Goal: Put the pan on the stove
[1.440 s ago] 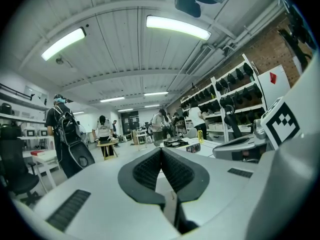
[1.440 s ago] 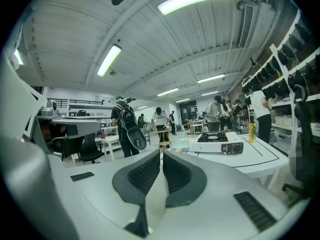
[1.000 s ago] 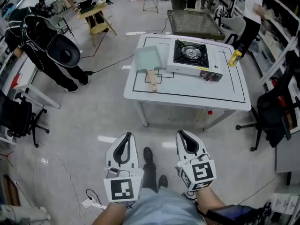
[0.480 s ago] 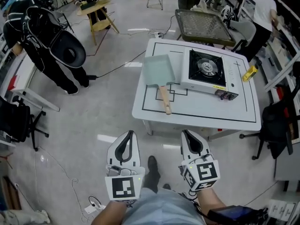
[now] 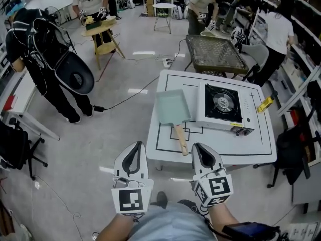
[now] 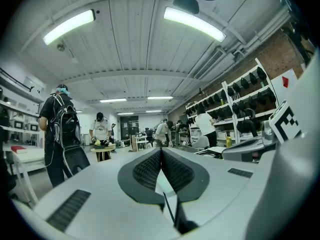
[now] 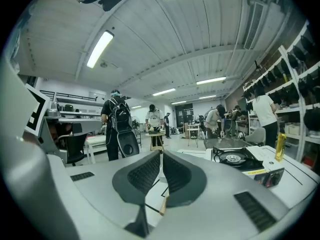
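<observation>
A pale green rectangular pan (image 5: 172, 106) with a wooden handle (image 5: 180, 139) lies on the left half of the white table (image 5: 256, 152), handle toward me. The portable gas stove (image 5: 223, 105) stands to its right, its burner bare; the right gripper view also shows the stove (image 7: 234, 159). My left gripper (image 5: 136, 146) hangs shut and empty just short of the table's near left edge. Its tips meet in its own view as well, where the left gripper (image 6: 161, 150) points level. My right gripper (image 5: 199, 147), also shut and empty, sits at the near edge, beside the handle's end (image 7: 162, 205).
A yellow object (image 5: 265, 105) lies near the table's right edge. A wire-mesh cart (image 5: 213, 54) stands behind the table. A person with a backpack (image 5: 40, 44) stands at the left, other people at the back. A cable (image 5: 125, 97) crosses the floor; a chair (image 5: 293, 144) is at the right.
Both grippers have come forward to the table's near edge, staying shut. The table, pan and stove now sit lower and closer in the head view.
</observation>
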Demonstrator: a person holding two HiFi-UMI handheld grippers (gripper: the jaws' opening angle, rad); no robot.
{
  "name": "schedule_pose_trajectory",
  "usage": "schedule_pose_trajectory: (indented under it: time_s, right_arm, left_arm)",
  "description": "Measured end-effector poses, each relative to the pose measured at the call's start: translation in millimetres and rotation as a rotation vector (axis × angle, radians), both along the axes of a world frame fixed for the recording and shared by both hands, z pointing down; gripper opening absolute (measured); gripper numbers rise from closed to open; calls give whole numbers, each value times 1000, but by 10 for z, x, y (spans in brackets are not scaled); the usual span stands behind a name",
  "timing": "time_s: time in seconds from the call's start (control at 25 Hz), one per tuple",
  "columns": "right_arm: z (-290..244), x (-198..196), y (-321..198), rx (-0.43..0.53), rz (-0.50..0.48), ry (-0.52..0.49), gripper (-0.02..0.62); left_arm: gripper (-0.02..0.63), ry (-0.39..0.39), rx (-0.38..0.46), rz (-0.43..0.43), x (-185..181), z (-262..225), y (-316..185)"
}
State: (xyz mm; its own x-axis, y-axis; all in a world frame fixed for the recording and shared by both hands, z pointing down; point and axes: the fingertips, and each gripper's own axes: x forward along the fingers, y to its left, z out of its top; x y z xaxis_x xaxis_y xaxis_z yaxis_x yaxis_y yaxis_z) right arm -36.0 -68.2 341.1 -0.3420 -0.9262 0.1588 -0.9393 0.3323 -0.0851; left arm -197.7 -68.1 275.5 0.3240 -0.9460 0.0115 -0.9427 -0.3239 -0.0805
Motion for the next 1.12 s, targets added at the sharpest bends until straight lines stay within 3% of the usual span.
schedule_pose_trajectory:
  time_s: [0.16,0.64,0.8,1.12]
  right_arm:
    - [-84,16,-102,21,12,6,51]
    - [82,289,-586,-19,-17,-19,51]
    - [355,406,-862,-110,-67,-103,52]
    - [1329,521,-1238,-399,-103,-330,52]
  left_arm:
    - [18,0,27,19,29,-77,-93]
    - [18,-14,-22,37,433,95,-602]
    - [18,-26,-87,17,564,320,-897]
    - [18,-84,-251,-38,625,978,-1428]
